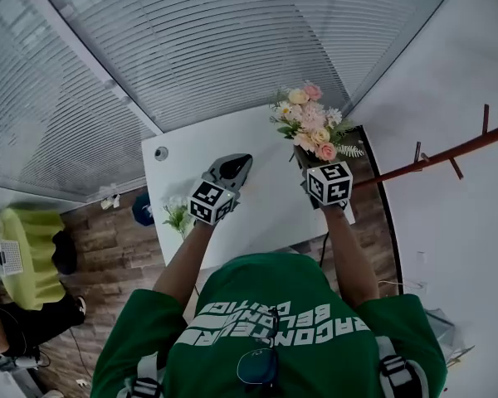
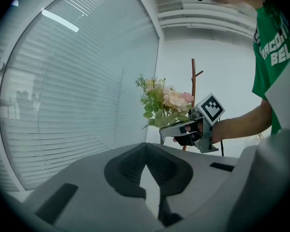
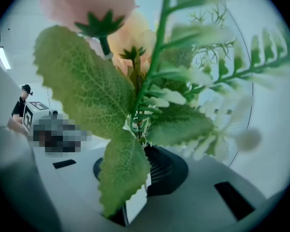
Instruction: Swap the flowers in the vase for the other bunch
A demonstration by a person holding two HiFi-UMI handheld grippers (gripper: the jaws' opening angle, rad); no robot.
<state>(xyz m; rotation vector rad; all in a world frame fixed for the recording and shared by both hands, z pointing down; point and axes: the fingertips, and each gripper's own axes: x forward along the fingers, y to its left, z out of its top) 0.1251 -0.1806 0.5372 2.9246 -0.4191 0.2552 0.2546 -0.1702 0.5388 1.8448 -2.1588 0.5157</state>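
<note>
Left gripper (image 1: 232, 171), frame centre: jaws pressed together, nothing held. Right gripper (image 1: 309, 162), right of centre: pinched on bunch (image 1: 310, 121) stems, blooms held up over white bench (image 1: 266, 210). Second bunch (image 1: 176, 215) seen by bench's left edge.

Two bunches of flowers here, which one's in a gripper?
The pink and peach bunch, its stems clamped in the right gripper jaws. The white and green bunch sits low by the table edge, untouched.

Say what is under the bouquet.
Under the bouquet: the right tool, shut on its stems, and the white table. The tool covers the stem ends.
</note>
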